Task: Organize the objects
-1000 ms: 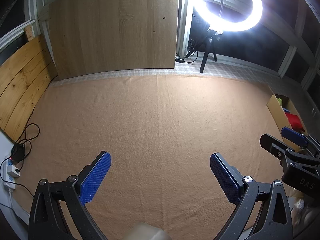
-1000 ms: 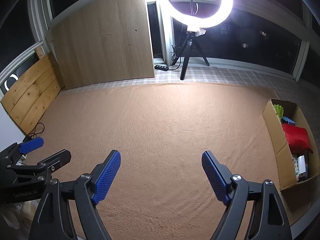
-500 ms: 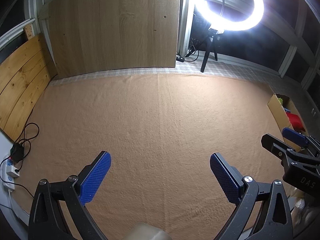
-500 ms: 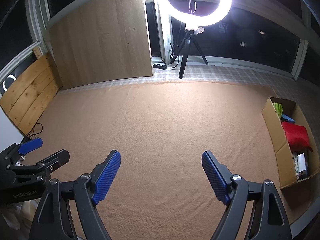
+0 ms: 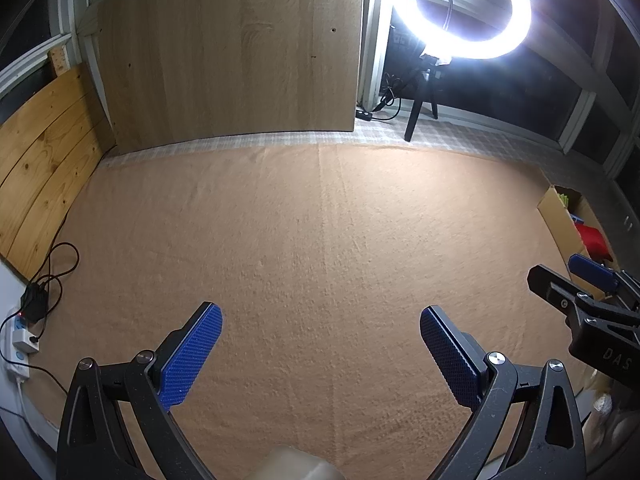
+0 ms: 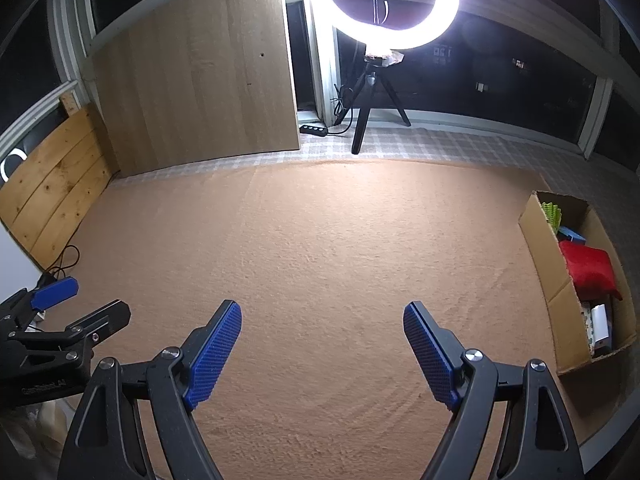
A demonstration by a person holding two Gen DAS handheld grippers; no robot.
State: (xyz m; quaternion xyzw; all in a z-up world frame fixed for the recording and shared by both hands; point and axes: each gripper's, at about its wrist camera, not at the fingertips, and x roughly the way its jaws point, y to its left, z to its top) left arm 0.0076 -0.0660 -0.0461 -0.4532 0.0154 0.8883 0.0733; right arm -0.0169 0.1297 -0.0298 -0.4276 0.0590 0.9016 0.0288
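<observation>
Both grippers hang over a wide tan blanket that covers the floor, and both point down at a slant toward it. The left gripper has its jaws wide apart, with only bare blanket seen between the blue pads, so it holds nothing. The right gripper is the same: its jaws stand far open and nothing is between its blue pads. Each gripper shows at the edge of the other's view, so the two are side by side and apart from each other. The objects of the task lie in a cardboard box at the right edge of the blanket, well apart from both grippers. Inside it I can see a red cloth item, something yellow-green at the far end, a blue thing next to it, and a white box at the near end; what they are exactly I cannot tell. At the far side a lit ring light stands on a tripod beside a big wooden board that leans on the wall. On the left a power strip with black cables lies near the blanket edge. A pale blurred thing is at the bottom of the left view.
</observation>
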